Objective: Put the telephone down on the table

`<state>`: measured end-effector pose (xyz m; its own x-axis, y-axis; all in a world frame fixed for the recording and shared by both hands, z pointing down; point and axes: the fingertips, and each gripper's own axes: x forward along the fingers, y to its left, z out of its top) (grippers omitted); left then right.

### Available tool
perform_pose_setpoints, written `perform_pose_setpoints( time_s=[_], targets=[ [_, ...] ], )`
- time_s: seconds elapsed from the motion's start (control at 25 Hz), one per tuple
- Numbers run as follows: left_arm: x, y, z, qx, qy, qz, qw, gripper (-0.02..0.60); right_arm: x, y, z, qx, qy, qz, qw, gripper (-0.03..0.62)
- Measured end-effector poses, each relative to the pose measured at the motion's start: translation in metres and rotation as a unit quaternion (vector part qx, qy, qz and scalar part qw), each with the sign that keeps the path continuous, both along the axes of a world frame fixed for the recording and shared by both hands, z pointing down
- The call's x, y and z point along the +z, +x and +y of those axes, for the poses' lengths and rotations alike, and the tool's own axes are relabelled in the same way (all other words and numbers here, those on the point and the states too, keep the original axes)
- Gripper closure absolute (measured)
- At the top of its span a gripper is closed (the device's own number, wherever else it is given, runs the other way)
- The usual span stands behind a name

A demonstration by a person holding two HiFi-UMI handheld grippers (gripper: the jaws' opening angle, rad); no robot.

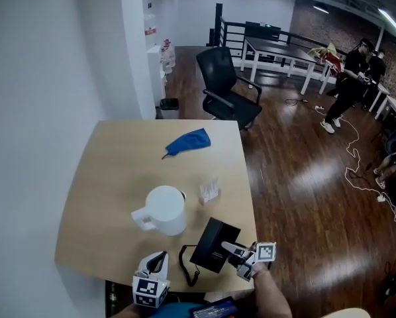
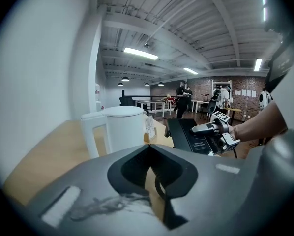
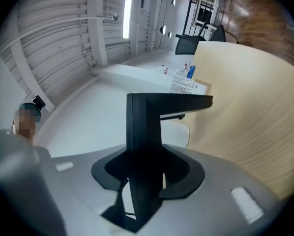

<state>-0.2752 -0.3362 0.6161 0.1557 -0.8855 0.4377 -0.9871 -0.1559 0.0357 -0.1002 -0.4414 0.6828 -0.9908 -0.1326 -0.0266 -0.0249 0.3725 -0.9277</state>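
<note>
The black telephone [image 1: 214,244] is at the table's [image 1: 112,177] near right corner, tilted up on one edge; whether it rests on the wood I cannot tell. My right gripper [image 1: 236,250] is shut on its right side, and in the right gripper view the black slab [image 3: 147,127] fills the space between the jaws [image 3: 144,168]. Its coiled cord [image 1: 185,265] trails to the left. The left gripper view shows the telephone [image 2: 191,134] and the right gripper [image 2: 212,129] beyond the left gripper [image 2: 147,149]. My left gripper [image 1: 158,262] sits at the front edge, tips together, holding nothing.
A white jug with a handle [image 1: 165,211] stands just behind the telephone, also seen close in the left gripper view [image 2: 118,129]. A small clear stand [image 1: 209,191] and a blue cloth [image 1: 188,142] lie farther back. A black office chair [image 1: 224,85] is beyond the table; a wall runs along the left.
</note>
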Motion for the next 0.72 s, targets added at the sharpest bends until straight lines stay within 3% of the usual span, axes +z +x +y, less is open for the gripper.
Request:
perform_pose_setpoints(
  time_s=[0.32,0.72],
  targets=[
    [-0.002,-0.013,0.015,-0.035,-0.009,-0.006,0.9993,0.569,0.031,-0.031,-0.005,-0.054,-0.013,0.02,0.998,0.444],
    [0.0,-0.011,0.014,-0.038,-0.014,-0.003,0.9992,0.569,0.044,-0.049,-0.011,-0.088,-0.009,0.042,0.995,0.444]
  ],
)
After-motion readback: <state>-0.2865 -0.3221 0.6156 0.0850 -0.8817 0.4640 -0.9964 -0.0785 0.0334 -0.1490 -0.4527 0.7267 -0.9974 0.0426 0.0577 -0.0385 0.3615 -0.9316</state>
